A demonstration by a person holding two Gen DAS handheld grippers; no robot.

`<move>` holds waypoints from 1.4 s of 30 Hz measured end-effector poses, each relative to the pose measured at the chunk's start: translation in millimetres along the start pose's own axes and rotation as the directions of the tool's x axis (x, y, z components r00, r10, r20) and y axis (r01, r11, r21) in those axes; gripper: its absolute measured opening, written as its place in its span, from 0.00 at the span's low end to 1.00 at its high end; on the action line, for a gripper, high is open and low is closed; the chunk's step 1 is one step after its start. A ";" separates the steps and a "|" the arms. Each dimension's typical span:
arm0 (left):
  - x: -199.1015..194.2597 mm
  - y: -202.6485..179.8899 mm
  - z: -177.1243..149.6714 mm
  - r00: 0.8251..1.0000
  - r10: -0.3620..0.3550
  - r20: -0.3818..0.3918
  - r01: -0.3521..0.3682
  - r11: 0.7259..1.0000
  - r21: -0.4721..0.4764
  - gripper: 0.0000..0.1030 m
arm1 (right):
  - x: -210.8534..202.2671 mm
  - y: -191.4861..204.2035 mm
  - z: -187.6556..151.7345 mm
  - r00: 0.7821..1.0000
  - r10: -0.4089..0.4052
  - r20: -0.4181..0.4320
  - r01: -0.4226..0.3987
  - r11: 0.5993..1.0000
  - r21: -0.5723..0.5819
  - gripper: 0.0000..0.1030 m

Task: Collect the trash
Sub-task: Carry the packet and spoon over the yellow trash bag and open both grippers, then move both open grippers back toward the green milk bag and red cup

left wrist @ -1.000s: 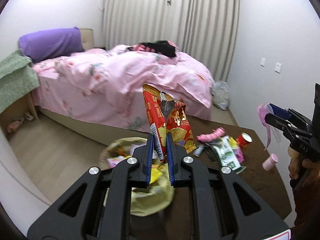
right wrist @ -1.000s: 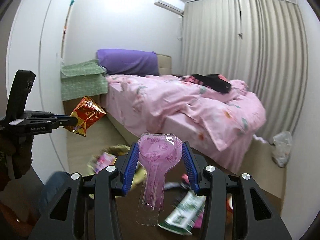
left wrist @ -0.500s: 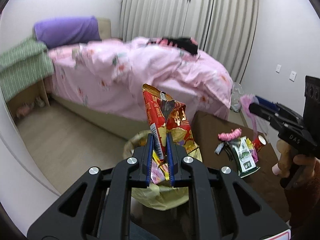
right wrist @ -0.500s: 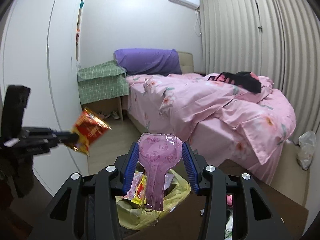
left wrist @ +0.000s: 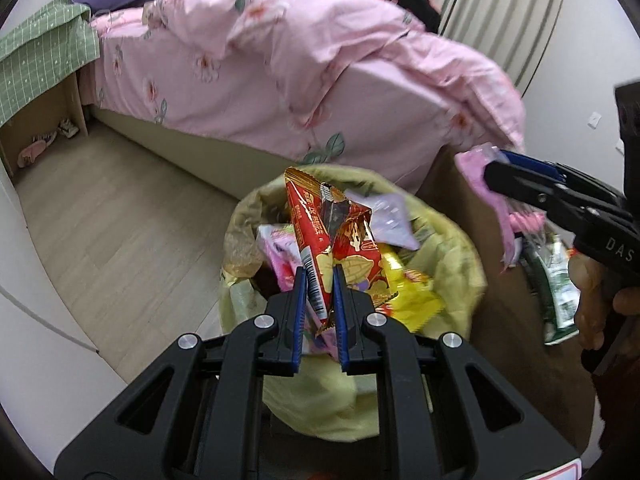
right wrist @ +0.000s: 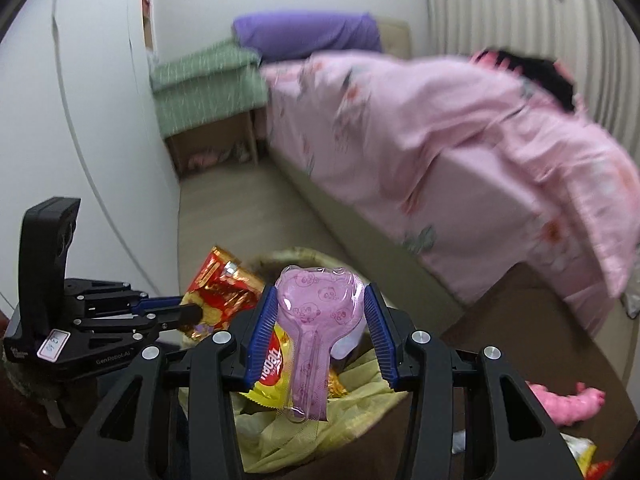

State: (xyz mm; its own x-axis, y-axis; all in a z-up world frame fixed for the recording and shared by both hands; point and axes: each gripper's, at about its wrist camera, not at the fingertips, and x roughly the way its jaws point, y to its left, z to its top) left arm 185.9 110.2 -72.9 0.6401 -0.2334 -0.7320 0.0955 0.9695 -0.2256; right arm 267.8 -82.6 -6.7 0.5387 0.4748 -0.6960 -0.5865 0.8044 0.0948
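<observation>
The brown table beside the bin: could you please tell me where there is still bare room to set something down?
The brown table is bare along its far edge toward the pink bed, beyond the pink trash piece. It is crowded nearer the right edge, where the green wrapper and other litter lie. The yellow-lined bin is already heaped.

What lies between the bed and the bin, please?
In the left wrist view, only bare wooden floor lies between the bed and the yellow-lined bin.
</observation>
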 end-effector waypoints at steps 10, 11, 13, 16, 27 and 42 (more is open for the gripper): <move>55.7 2.7 -14.1 0.995 -0.014 -0.104 0.017 0.999 0.030 0.11 | 122.6 -6.5 -12.8 0.955 0.030 -0.297 -0.041 0.999 -0.031 0.41; 57.4 2.5 -15.3 0.994 -0.015 -0.105 0.019 0.999 0.034 0.11 | 125.9 -8.2 -15.0 0.952 0.032 -0.304 -0.042 0.999 -0.028 0.41; 60.1 2.7 -17.2 0.994 -0.016 -0.108 0.020 0.999 0.037 0.11 | 129.2 -14.0 -17.3 0.944 0.062 -0.324 -0.063 0.998 0.007 0.41; 59.0 1.5 -19.0 0.995 -0.024 -0.100 0.028 0.999 0.040 0.11 | 126.2 -16.8 -20.2 0.945 0.072 -0.320 -0.071 0.997 0.016 0.41; 15.2 14.0 -9.2 1.000 -0.008 0.000 0.008 1.000 -0.021 0.38 | 88.9 -19.9 -20.6 0.974 0.096 -0.206 -0.076 0.992 0.099 0.57; -23.5 -52.4 -8.1 0.993 -0.095 0.070 0.090 0.993 0.072 0.40 | -82.3 -42.8 -82.8 0.988 -0.150 0.036 0.142 0.975 0.170 0.60</move>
State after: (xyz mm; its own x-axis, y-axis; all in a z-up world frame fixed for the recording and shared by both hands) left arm 159.7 64.3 -49.0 0.6800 -0.3191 -0.6602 0.2076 0.9473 -0.2440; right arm 198.4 -185.7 -12.4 0.6417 0.3615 -0.6764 -0.3931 0.9123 0.1147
